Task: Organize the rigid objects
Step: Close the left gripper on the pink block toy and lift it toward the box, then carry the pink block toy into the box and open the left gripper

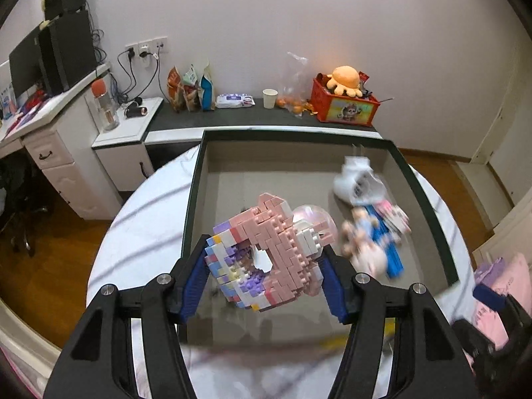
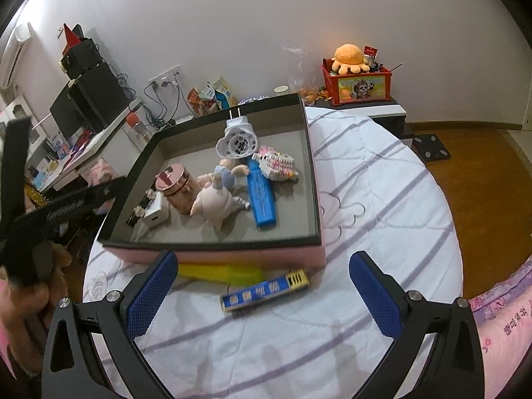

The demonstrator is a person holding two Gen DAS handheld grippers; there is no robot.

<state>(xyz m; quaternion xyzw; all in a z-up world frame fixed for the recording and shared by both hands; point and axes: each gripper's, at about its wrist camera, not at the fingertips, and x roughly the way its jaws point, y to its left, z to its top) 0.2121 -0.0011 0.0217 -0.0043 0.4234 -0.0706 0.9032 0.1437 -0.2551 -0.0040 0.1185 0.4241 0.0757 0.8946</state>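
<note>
- Left gripper (image 1: 262, 266): fingers clamped on pink-and-purple brick-built ring model (image 1: 266, 256), held above near edge of shallow dark-rimmed grey tray (image 1: 194, 179); open floor at 12 o'clock.
- Right gripper (image 2: 262, 286): fingers spread wide, empty.
- Blue-and-yellow slim bar (image 2: 264, 290) on bed, dead ahead between the right fingers, long axis roughly 8-to-2 o'clock; right hand nearer.

The shallow dark-rimmed cardboard tray (image 2: 312, 179) lies on the striped white bedspread (image 2: 382, 199). Inside it, the white plug adapter (image 2: 236, 141) sits toward the far edge. The blue rectangular lighter (image 2: 264, 291) lies outside, before the near edge.
</note>
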